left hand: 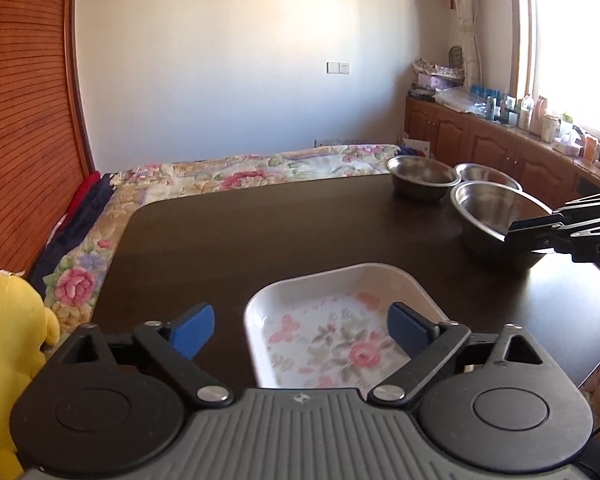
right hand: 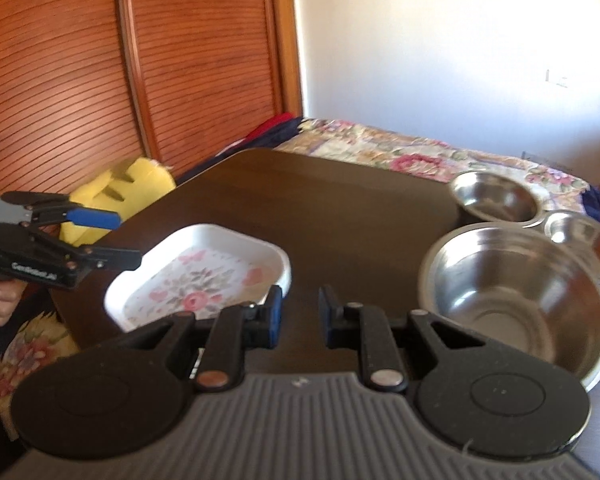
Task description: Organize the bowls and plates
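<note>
A white square plate with a floral print lies on the dark table. My left gripper hovers over its near edge, jaws wide open, and the blue pads touch nothing. Three steel bowls stand at the right: a large one, a medium one and a small one. My right gripper sits between the plate and the large bowl. Its jaws stand a narrow gap apart with only table between them.
A floral bedspread surrounds the table's far and left sides. A yellow plush toy sits off the left edge. A slatted wooden door stands behind it. A cluttered counter runs under the window at the right.
</note>
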`<state>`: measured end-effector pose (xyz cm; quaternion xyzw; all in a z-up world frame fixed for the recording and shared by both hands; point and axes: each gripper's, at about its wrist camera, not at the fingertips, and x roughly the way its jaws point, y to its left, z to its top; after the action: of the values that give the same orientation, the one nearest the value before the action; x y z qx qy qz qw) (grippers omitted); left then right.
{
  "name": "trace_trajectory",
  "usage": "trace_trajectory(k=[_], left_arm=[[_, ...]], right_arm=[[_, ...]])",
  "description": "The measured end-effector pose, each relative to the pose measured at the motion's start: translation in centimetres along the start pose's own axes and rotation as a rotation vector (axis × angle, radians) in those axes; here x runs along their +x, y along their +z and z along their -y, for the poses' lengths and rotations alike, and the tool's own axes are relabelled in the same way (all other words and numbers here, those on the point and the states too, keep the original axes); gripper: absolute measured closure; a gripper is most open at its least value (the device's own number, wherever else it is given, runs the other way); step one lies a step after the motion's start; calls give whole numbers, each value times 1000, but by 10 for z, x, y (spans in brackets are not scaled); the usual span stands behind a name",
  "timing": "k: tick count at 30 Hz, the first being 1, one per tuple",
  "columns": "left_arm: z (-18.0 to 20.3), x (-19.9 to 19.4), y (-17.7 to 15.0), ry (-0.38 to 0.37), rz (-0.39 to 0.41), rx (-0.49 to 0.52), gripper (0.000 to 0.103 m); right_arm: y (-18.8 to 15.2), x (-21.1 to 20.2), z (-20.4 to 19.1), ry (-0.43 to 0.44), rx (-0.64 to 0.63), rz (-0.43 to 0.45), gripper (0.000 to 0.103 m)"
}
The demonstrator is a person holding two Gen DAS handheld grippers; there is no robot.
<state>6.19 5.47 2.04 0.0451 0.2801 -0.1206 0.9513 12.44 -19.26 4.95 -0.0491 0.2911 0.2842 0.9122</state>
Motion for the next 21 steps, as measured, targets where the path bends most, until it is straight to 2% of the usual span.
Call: trace_trajectory(k=[9,13,18,21], left_arm=[[33,10,11,-67,6,-4,0],[51,15,19,-80,7,11,0],[67,21,27,-137,8,-6,0],[80,27,32,-128,12,9,0]], right_arm=[[-11,-25,37,-127,37,59,81],[-21,-35,59,-171,89,77,81],[-30,-49,85,-209,160,106,81],[-35,-57,101,-233,197,121,81]])
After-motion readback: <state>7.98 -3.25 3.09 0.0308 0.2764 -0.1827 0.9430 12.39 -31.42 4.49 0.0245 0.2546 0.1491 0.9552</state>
